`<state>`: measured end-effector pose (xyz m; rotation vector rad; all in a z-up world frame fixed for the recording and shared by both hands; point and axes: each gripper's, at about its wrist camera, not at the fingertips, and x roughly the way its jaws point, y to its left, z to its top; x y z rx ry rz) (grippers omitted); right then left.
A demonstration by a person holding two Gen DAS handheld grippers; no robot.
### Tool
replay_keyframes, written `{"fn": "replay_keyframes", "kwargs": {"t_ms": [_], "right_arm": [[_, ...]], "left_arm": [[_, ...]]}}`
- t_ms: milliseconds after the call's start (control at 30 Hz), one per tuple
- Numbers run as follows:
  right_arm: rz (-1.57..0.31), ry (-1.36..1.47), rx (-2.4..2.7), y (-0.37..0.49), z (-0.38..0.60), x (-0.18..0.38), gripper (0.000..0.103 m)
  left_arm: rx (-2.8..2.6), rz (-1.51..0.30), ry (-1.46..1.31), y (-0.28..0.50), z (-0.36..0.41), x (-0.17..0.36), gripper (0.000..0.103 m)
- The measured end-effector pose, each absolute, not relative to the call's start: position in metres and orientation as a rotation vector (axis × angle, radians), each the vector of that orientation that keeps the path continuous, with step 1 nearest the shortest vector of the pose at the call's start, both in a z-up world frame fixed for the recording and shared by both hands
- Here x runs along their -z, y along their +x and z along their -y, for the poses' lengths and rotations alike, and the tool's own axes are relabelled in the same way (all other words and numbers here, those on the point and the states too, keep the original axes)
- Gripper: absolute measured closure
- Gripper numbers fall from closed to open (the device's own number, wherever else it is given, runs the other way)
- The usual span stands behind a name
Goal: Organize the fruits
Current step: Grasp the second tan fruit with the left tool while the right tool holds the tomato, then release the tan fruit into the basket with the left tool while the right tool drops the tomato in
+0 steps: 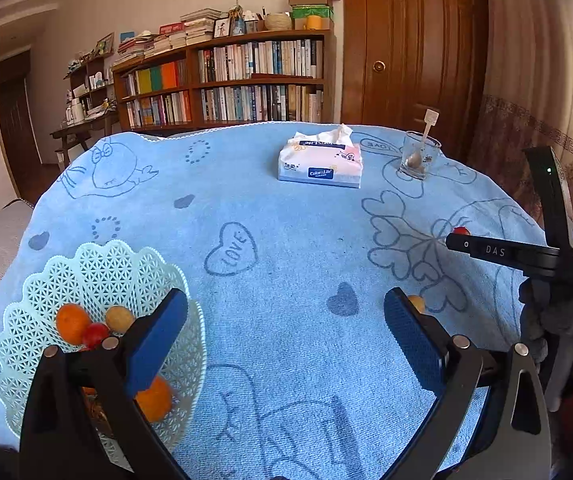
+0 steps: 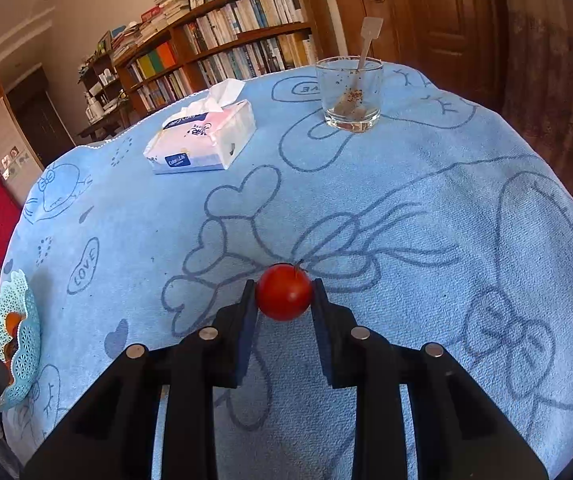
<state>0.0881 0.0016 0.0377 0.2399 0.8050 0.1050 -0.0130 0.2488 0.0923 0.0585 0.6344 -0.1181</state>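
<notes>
a red tomato (image 2: 284, 297) is pinched in the right tongs (image 2: 284, 300), to be carried left to the basket (image 1: 98, 268), beside which the left tongs (image 1: 286, 320) are held wide and empty.

Readable words on my worktop cloth, a tissue pack and my right claw.

On the blue cloth (image 1: 286, 240) covering my worktop, a drawn heart (image 1: 231, 249) holds the word "LOVE" in capitals; my right camera shows the same heart at the left. A second outlined shape near the drinking glass (image 1: 419, 156) also reads "LOVE", seen upside down from where I stand. The soft tissue pack (image 1: 320, 162) carries a small blue label reading "Color Life" in white; the other printing on the pack is too small for me to read. The black arm of my right claw (image 1: 498, 251) bears the pale letters "DAS". Book spines on the bookshelf (image 1: 246, 80) are illegible.
</notes>
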Motion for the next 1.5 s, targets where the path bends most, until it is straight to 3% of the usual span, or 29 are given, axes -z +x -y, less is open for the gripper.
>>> {"fn": "replay_keyframes", "kwargs": {"t_ms": [300, 667, 833, 1500], "right_arm": [[-0.785, 0.287, -0.149, 0.067, 0.0, -0.037, 0.076], [-0.796, 0.317, -0.139, 0.07, 0.006, -0.03, 0.076], [-0.798, 0.306, -0.135, 0.071, 0.004, -0.029, 0.076], [-0.762, 0.255, -0.213, 0.046, -0.029, -0.043, 0.076]], "left_arm": [[0.238, -0.709, 0.081, 0.01, -0.199, -0.069, 0.005], [0.355, -0.873, 0.066, 0.044, -0.163, -0.028, 0.054], [0.374, -0.868, 0.054, 0.043, -0.164, -0.027, 0.074], [0.207, -0.708, -0.006, -0.001, -0.229, -0.078, 0.074]]}}
